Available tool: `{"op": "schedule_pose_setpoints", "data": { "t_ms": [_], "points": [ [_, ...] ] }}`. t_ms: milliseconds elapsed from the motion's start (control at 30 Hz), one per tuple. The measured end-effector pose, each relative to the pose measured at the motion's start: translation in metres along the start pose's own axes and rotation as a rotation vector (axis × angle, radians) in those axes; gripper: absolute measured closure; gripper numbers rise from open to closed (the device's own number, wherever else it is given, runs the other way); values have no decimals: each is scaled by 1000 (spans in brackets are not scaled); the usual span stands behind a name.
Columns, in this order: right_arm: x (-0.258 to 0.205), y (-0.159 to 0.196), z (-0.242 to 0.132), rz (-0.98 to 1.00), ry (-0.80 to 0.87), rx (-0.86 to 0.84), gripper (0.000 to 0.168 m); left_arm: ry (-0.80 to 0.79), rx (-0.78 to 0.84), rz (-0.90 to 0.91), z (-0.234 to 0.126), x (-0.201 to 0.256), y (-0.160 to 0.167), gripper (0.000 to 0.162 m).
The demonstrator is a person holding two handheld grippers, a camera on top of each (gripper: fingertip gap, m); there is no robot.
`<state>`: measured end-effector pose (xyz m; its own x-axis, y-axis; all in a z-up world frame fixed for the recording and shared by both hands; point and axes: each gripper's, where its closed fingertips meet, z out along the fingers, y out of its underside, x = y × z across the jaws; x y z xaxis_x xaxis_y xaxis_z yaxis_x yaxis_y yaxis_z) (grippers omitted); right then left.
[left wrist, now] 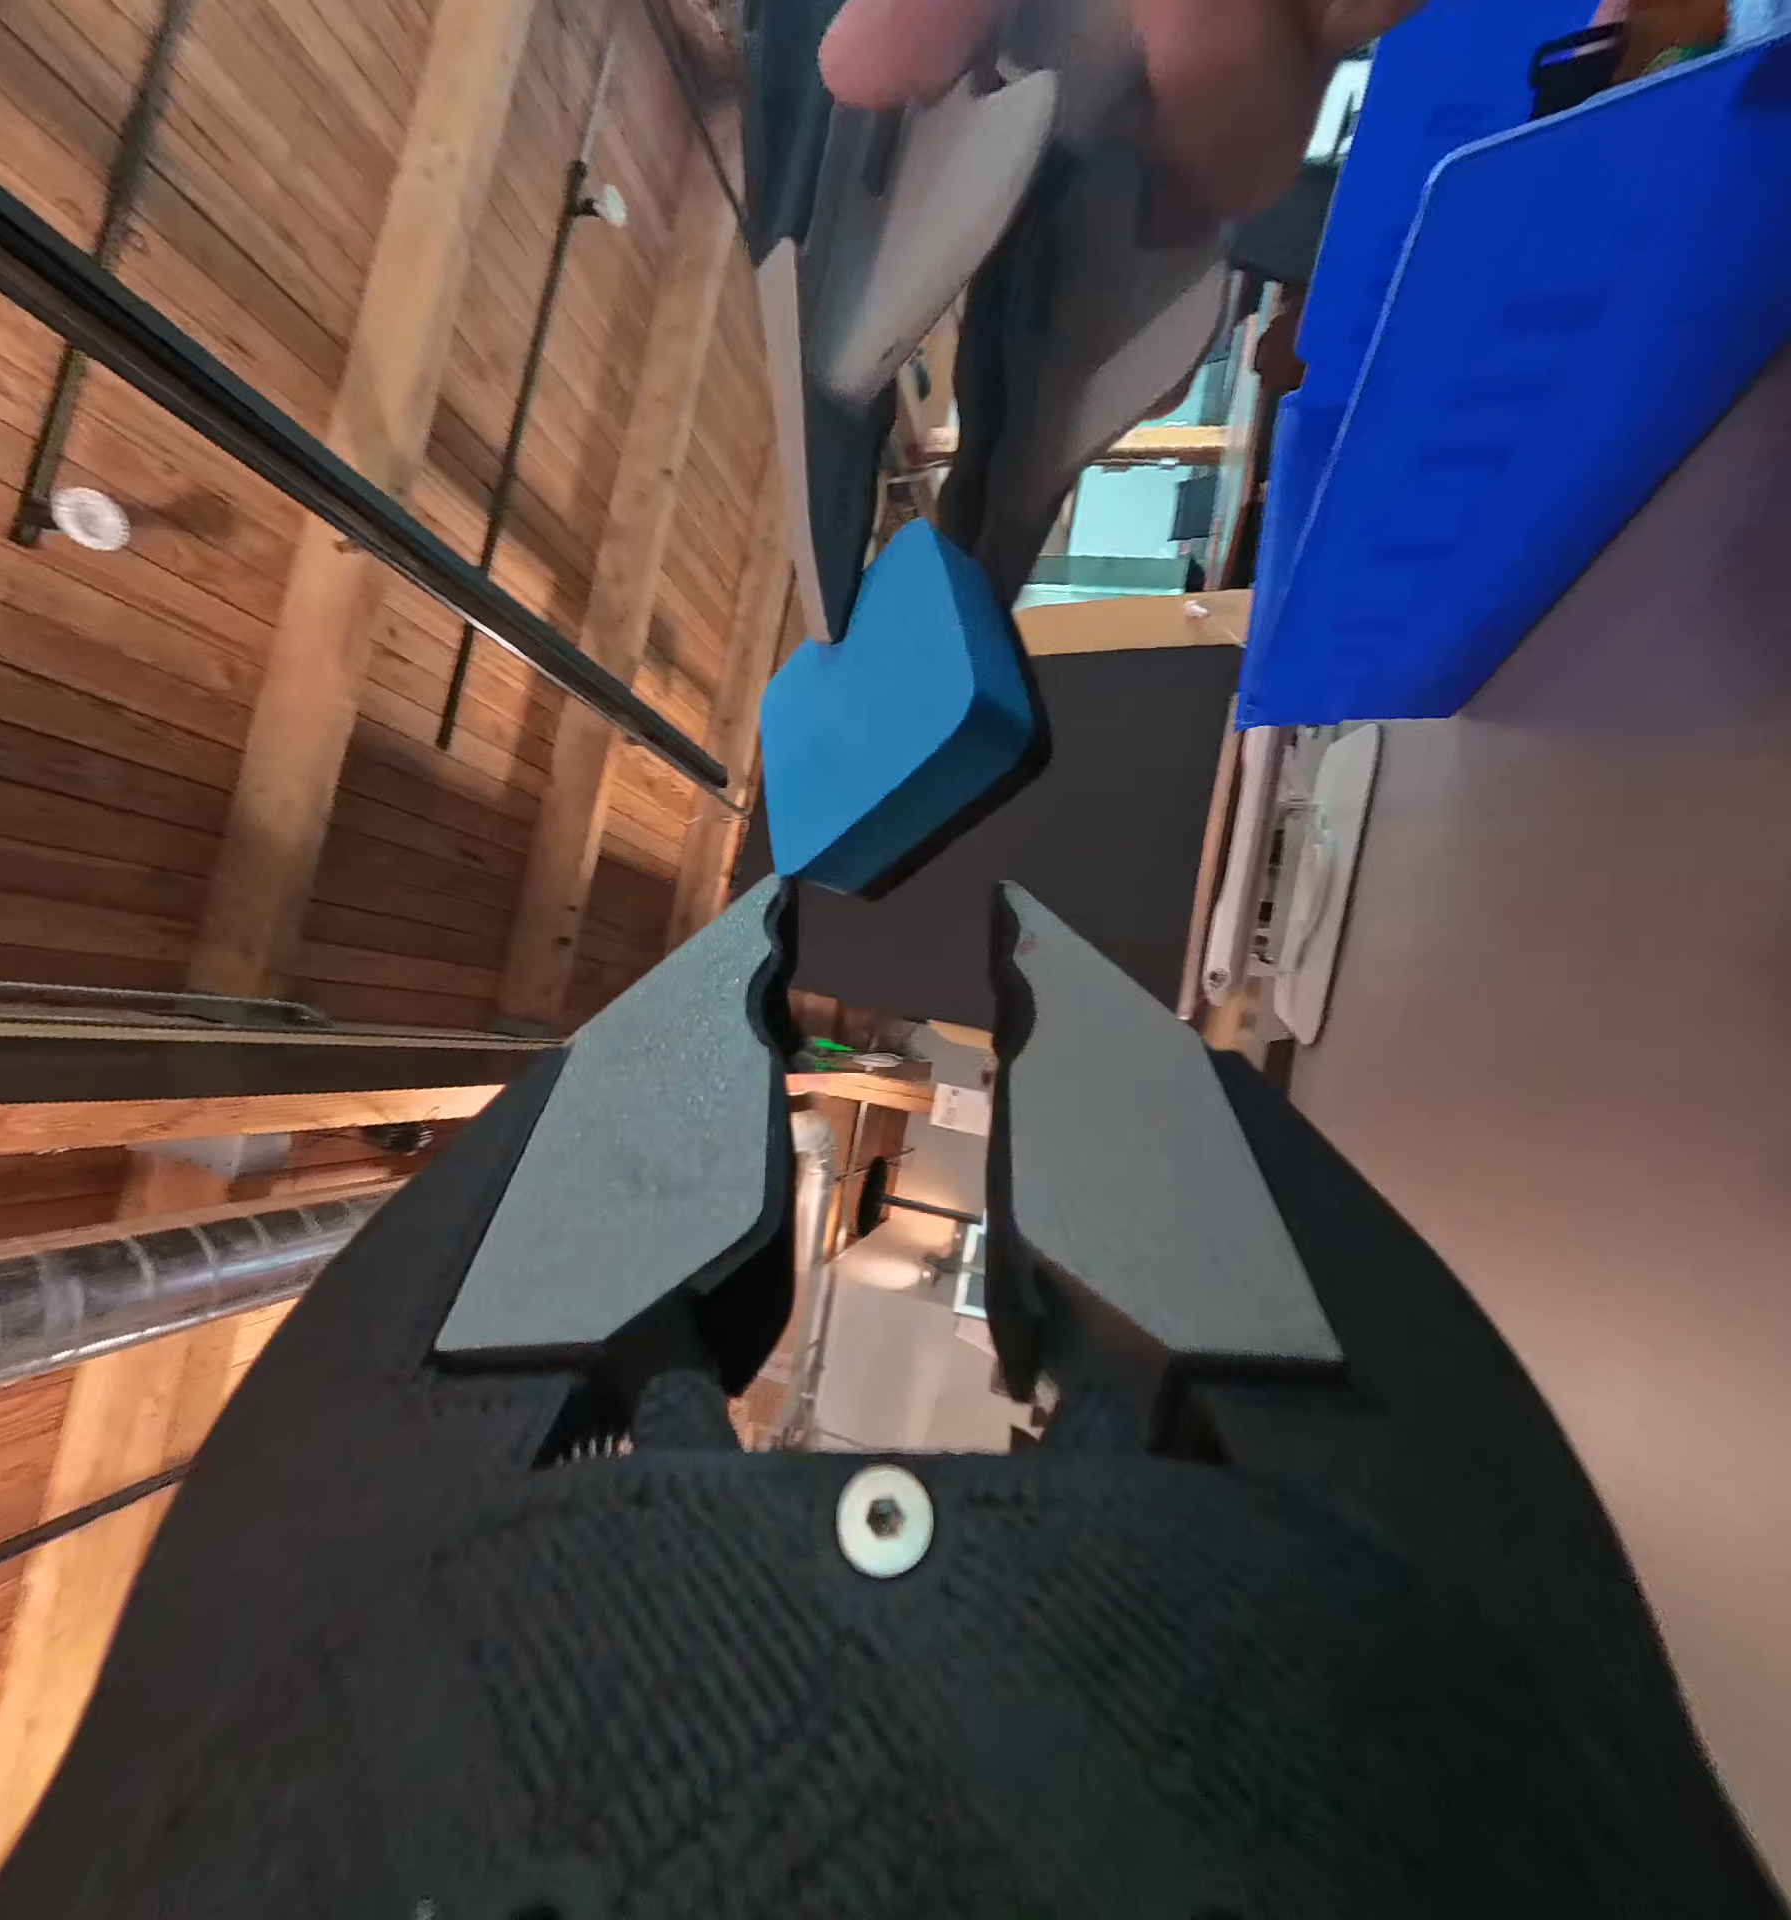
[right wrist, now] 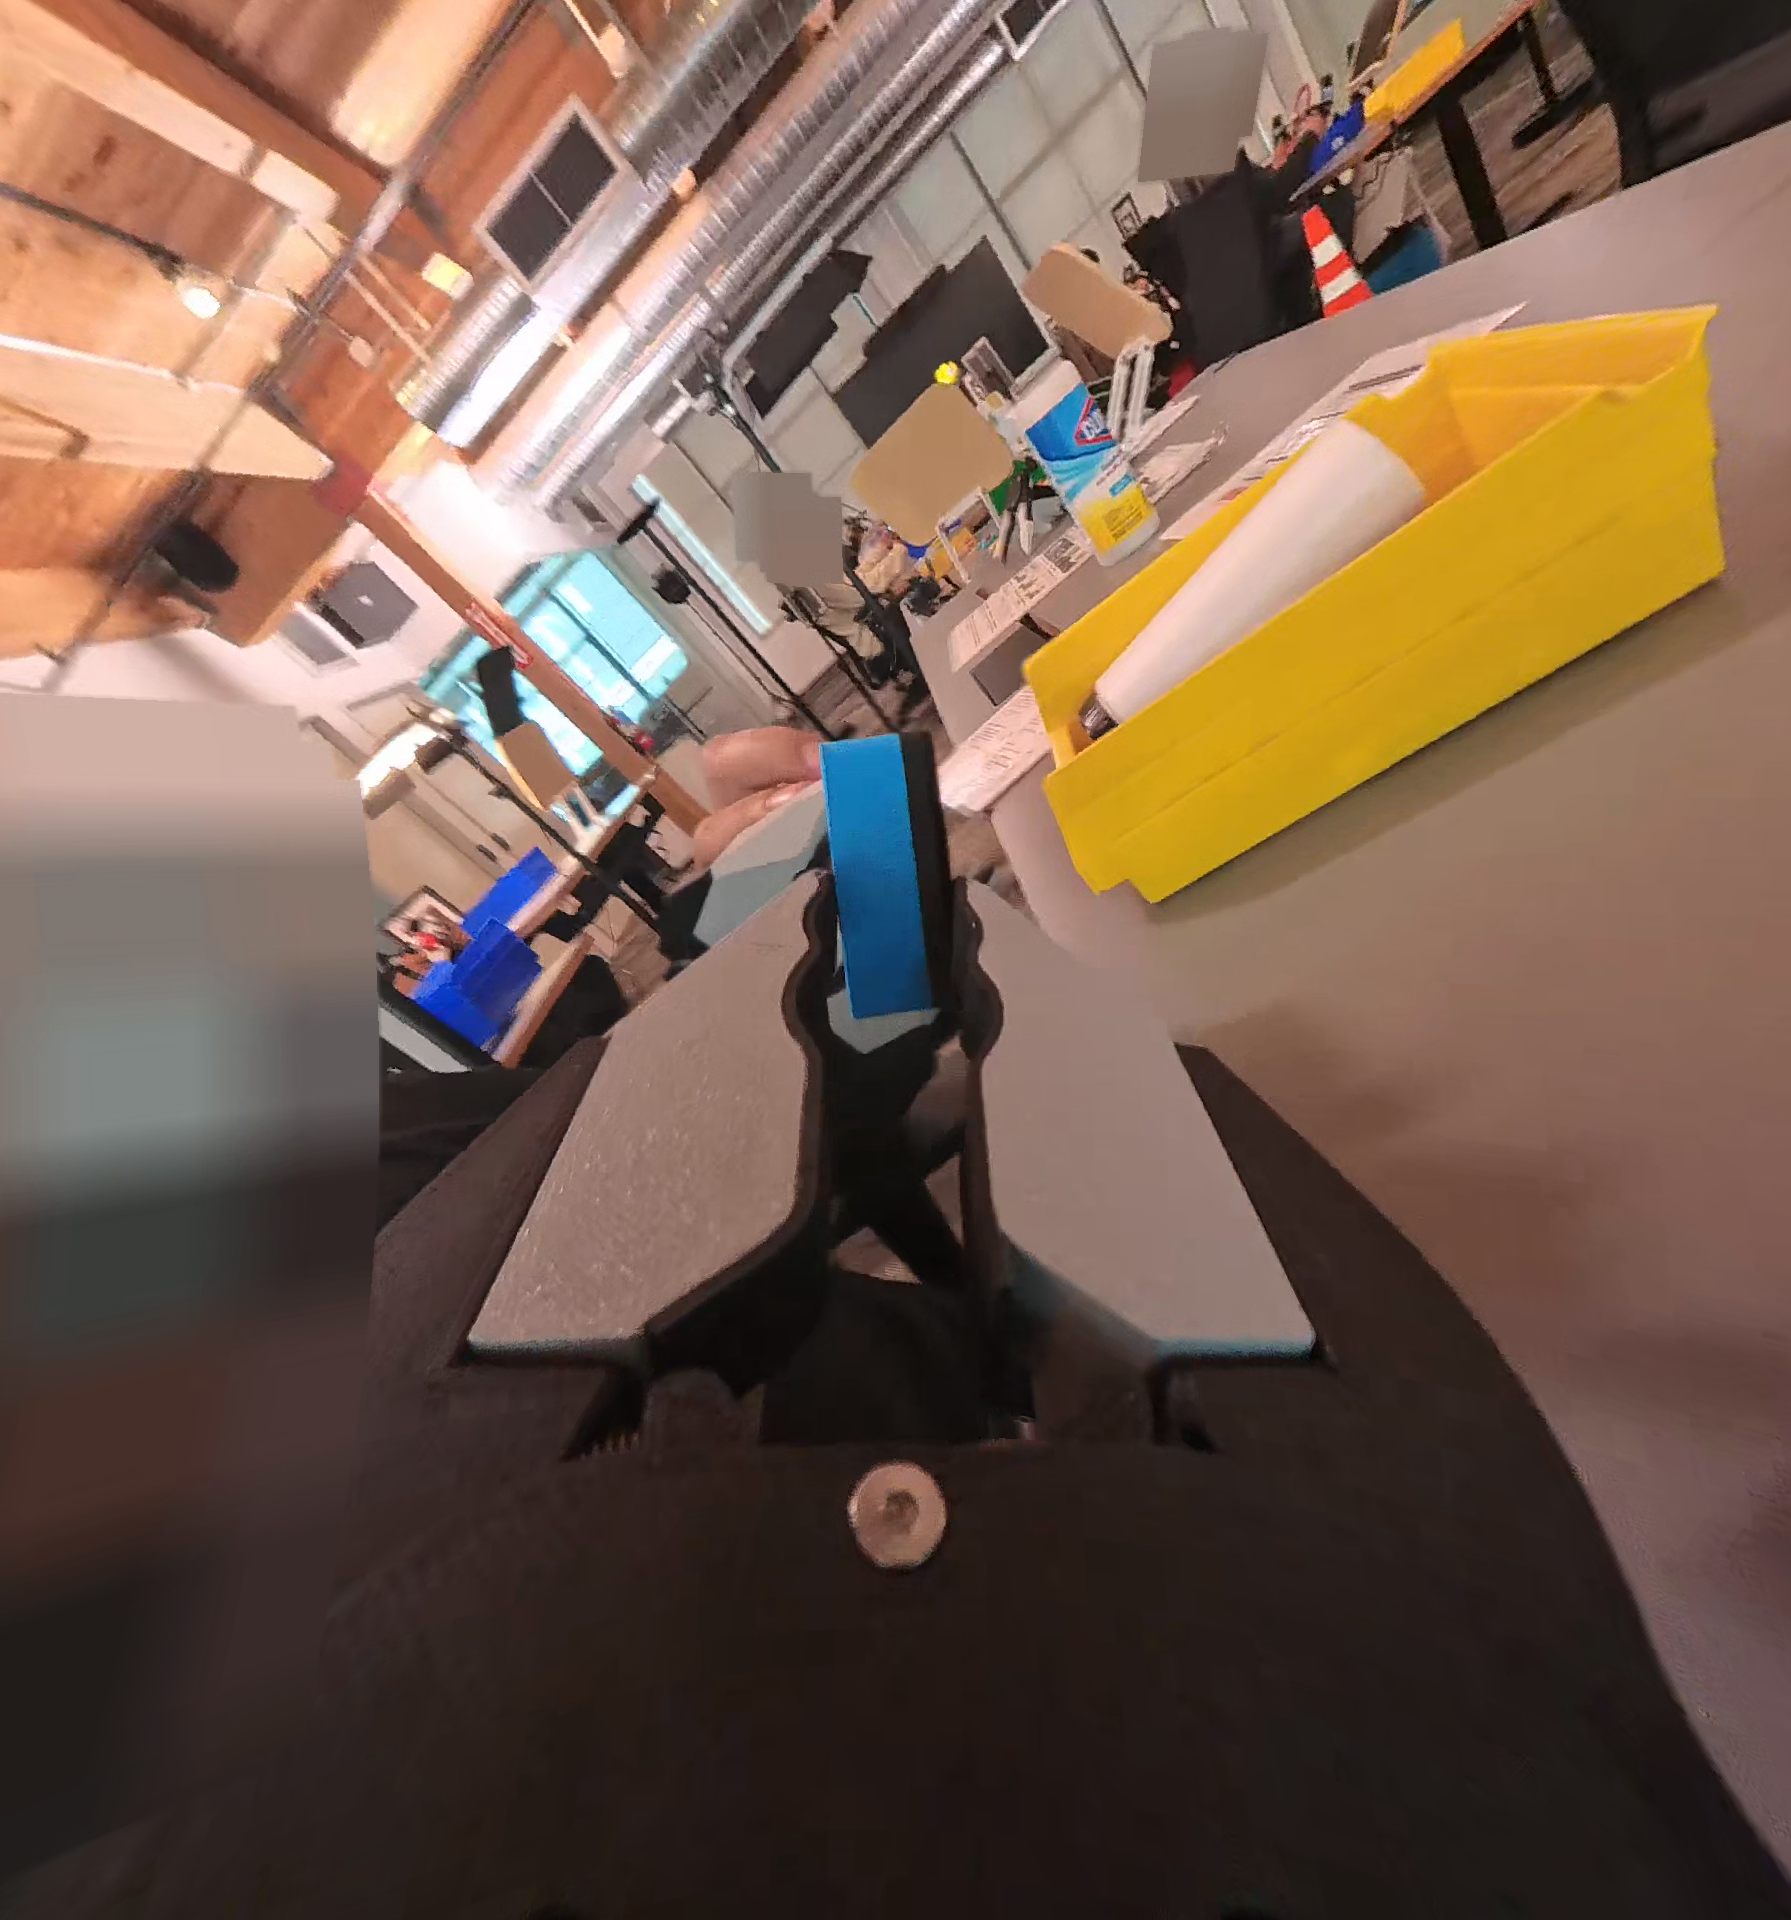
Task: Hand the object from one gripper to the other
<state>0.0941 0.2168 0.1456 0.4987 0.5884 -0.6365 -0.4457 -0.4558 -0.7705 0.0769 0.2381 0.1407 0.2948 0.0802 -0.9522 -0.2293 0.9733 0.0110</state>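
**Blue pad mid-air between the two grippers**

So the right gripper point(right wrist: 886, 935) has the blue foam pad point(right wrist: 880, 873) pinched edge-on between its tips, well up off the grey table point(right wrist: 1442, 1039). The pad is blue on one face with a thin black layer on the other. In the left wrist view the same pad point(left wrist: 896, 717) hangs just beyond the left gripper point(left wrist: 891, 894), whose jaws are spread apart with nothing between them; one tip sits right at the pad's lower corner, can't tell if it touches. A yellow bin point(right wrist: 1390, 665) with a white cone-like thing point(right wrist: 1275, 561) sits farther right on the table.
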Motion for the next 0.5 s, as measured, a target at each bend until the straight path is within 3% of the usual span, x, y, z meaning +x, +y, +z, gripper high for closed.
{"op": "schedule_pose_setpoints", "data": {
  "t_ms": [133,367,500],
  "points": [
    [8,0,4,100,-13,13,149,-57,19,53,-1,-6,-2,125],
    [2,3,16,187,-112,28,149,-72,95,124,-6,1,-19,135],
    [1,4,14,103,-109,13,143,8,96,-49,-6,-2,-18,138]
  ]
}}
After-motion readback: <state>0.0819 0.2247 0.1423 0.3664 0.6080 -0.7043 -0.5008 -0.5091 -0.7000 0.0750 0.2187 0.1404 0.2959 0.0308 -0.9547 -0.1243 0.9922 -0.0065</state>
